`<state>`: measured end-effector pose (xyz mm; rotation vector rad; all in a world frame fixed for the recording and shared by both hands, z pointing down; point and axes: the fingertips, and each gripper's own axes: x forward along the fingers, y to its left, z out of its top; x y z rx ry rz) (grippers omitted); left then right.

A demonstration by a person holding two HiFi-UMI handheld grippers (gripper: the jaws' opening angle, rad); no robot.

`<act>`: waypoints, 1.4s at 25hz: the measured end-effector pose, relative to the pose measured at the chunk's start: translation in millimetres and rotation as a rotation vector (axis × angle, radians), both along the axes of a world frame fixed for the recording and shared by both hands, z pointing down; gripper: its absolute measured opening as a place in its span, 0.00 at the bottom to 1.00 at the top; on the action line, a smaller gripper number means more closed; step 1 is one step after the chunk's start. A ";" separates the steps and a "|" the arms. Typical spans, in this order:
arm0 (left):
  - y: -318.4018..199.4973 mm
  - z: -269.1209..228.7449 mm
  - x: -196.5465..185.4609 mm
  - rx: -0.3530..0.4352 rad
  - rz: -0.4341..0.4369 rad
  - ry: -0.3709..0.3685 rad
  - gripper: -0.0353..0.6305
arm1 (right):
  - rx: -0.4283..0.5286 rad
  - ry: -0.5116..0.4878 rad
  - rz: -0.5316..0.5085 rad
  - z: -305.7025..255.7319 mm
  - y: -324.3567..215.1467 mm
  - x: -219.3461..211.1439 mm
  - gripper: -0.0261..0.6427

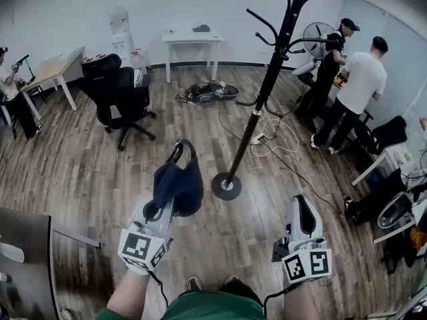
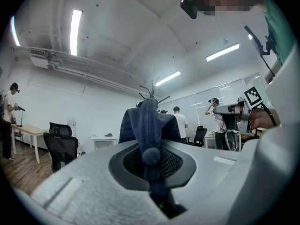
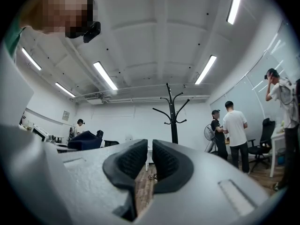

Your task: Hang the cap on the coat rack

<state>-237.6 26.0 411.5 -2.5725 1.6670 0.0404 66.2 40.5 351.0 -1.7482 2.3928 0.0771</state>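
A dark blue cap [image 1: 179, 184] hangs upward out of my left gripper [image 1: 164, 209], which is shut on its fabric; the strap loop [image 1: 181, 152] stands at the top. In the left gripper view the cap [image 2: 150, 123] fills the space between the pads and hides most of the coat rack, whose hook tips [image 2: 152, 86] show just above it. The black coat rack [image 1: 270, 79] stands on a round base [image 1: 227, 186], ahead and to the right of the cap. My right gripper [image 1: 301, 212] is lower right, shut and empty; its view faces the coat rack [image 3: 174, 114] between the pads [image 3: 165, 162].
A black office chair [image 1: 121, 96] stands to the left, a white table [image 1: 193, 39] against the far wall. Cables [image 1: 270, 136] lie by the rack base. Two people [image 1: 360, 85] stand at right near a fan [image 1: 319, 35]. A dark tabletop corner [image 1: 27, 259] is near left.
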 end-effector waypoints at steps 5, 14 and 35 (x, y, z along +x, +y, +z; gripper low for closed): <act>-21.9 6.4 -9.4 -0.001 -0.005 0.029 0.09 | -0.011 0.018 -0.026 7.9 -21.2 -16.6 0.09; -66.5 -12.3 -9.6 0.027 -0.056 -0.020 0.09 | 0.012 -0.048 -0.142 11.8 -101.3 -31.6 0.09; -195.2 -115.7 25.8 0.163 -0.147 0.051 0.09 | 0.000 -0.159 -0.247 7.4 -243.2 28.0 0.09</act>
